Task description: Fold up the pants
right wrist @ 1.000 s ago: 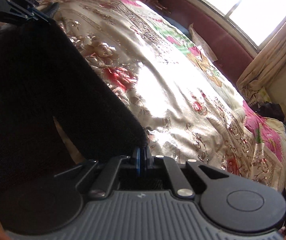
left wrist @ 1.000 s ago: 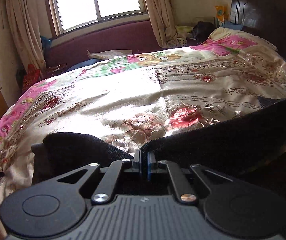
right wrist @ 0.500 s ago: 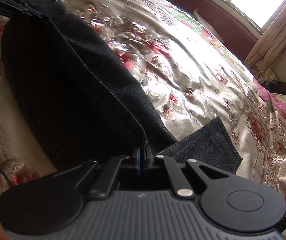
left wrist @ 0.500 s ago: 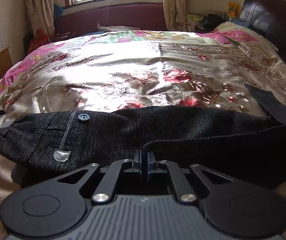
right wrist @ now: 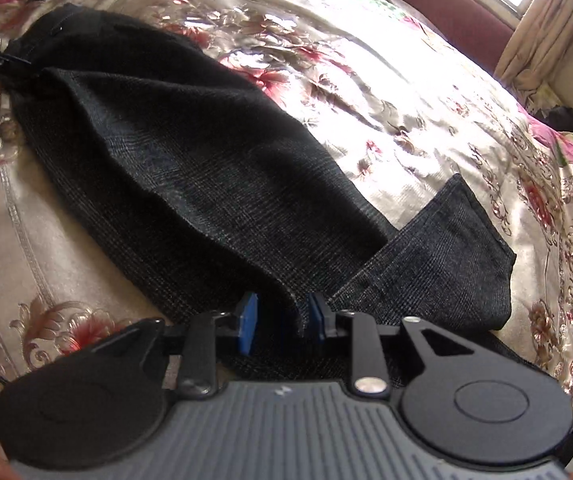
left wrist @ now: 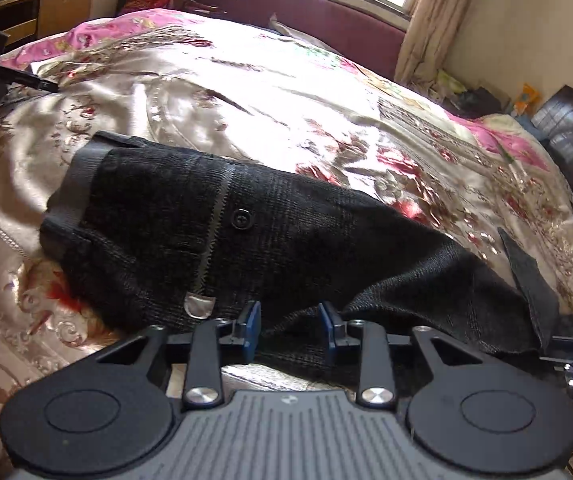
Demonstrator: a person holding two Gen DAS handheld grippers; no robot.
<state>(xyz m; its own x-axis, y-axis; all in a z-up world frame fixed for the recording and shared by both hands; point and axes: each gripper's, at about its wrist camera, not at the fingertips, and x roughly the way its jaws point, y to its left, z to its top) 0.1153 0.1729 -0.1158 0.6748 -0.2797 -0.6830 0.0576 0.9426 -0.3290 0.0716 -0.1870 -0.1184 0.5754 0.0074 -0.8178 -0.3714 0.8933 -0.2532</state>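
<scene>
the dark pants (left wrist: 270, 236) lie folded lengthwise on the floral bedspread (left wrist: 246, 92), along the near edge of the bed. my left gripper (left wrist: 289, 330) sits at the waist end with its blue pads (left wrist: 252, 322) spread apart, cloth lying loose between them and nothing pinched. a button (left wrist: 241, 218) and a pocket flap show on the seat of the pants. my right gripper (right wrist: 282, 320) is at the leg end, jaws parted too, a ridge of fabric rising between them but not clamped. one pant cuff (right wrist: 446, 256) angles out toward the bed's middle.
</scene>
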